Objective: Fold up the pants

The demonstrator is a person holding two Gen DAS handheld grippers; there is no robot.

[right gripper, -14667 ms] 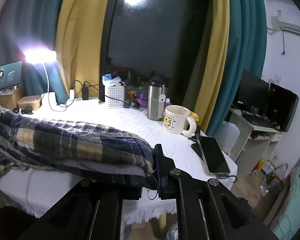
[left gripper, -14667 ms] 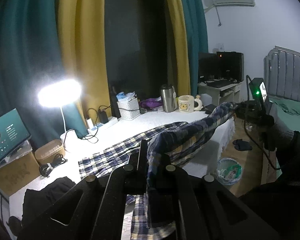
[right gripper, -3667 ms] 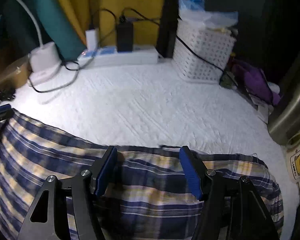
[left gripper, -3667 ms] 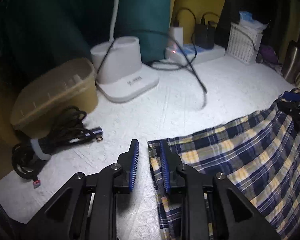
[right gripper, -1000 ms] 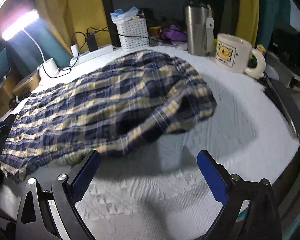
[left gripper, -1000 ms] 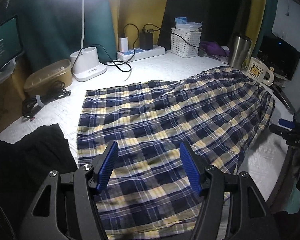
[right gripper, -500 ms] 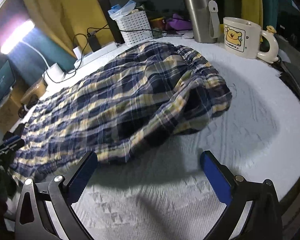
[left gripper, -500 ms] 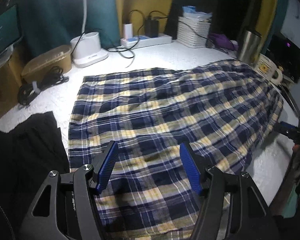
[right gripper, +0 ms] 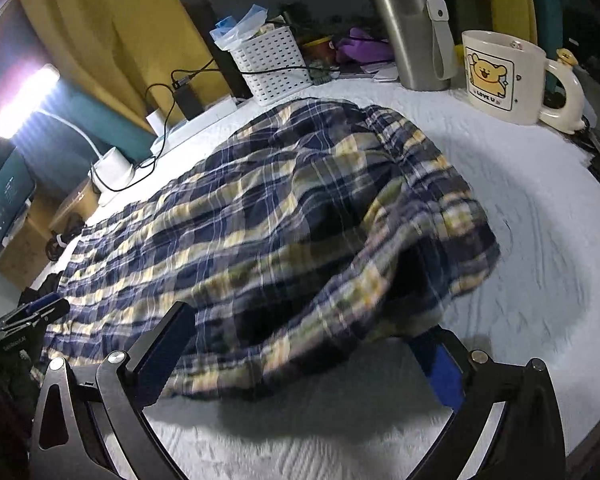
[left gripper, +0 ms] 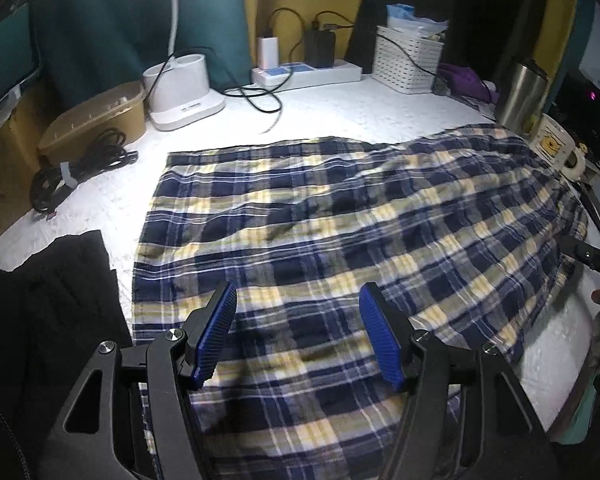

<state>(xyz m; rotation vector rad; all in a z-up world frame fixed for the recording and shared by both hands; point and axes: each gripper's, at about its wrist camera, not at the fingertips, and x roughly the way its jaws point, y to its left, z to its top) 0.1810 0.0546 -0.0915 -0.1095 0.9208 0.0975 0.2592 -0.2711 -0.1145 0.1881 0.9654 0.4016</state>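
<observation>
Pants of navy, yellow and white plaid cotton [left gripper: 340, 216] lie spread lengthwise across the white textured surface [left gripper: 340, 108], one end near the black garment [left gripper: 48, 300] at the left, the other bunched and rumpled close to the cream bear-print mug [right gripper: 500, 76] and steel tumbler [right gripper: 408, 24]. Both claws hang above the near edge of the cloth, which suggests the step in hand is the reach for the next fold, not the fold itself. The left claw [left gripper: 298, 336] stands spread with its blue pads clear of the fabric and nothing between them. The right claw [right gripper: 312, 344] is also spread wide, straddling the rumpled end; the cloth covers part of its right finger, but nothing is pinched. The next move likely calls for each claw to drop onto the near hem, close on a single layered edge, then lift together. The bunched end probably needs smoothing first, or the fold will trap the lump.
</observation>
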